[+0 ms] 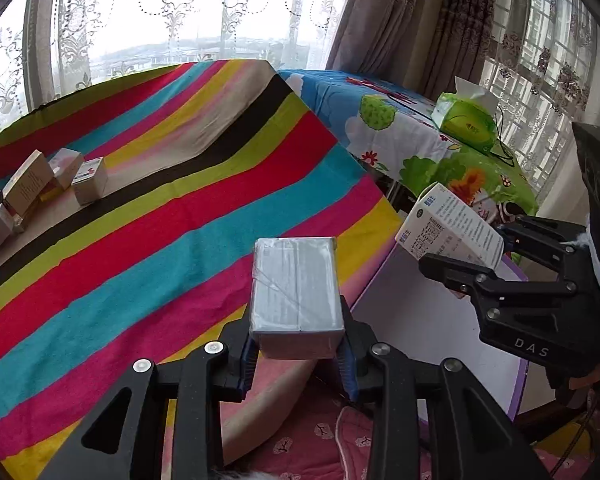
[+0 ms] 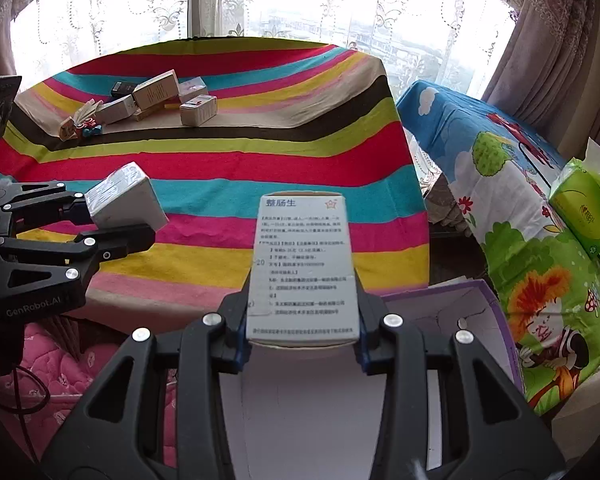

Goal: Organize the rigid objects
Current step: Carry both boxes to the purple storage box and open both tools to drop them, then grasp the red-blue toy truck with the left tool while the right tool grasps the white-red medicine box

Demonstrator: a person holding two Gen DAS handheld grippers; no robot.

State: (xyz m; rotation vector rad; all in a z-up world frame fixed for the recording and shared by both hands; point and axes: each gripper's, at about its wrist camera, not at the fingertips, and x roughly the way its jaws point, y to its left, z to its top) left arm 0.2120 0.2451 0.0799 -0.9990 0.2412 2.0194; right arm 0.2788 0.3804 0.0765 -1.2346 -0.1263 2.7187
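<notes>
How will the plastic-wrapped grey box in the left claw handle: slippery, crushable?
The grey box is probably slippery: its glossy film wrap shows glare and wrinkles. It looks stiff, since its edges stay square under the left claw. Being clamped only at its near end, it may pivot if bumped.

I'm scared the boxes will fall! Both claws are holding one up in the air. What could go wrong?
1. The left gripper pinches only the near end of the grey wrapped box; its slick wrap might let it slip.
2. The right gripper also grips the white printed box by its end, so it could tip.
3. The two grippers are close together above the purple-edged box and could bump.
</notes>
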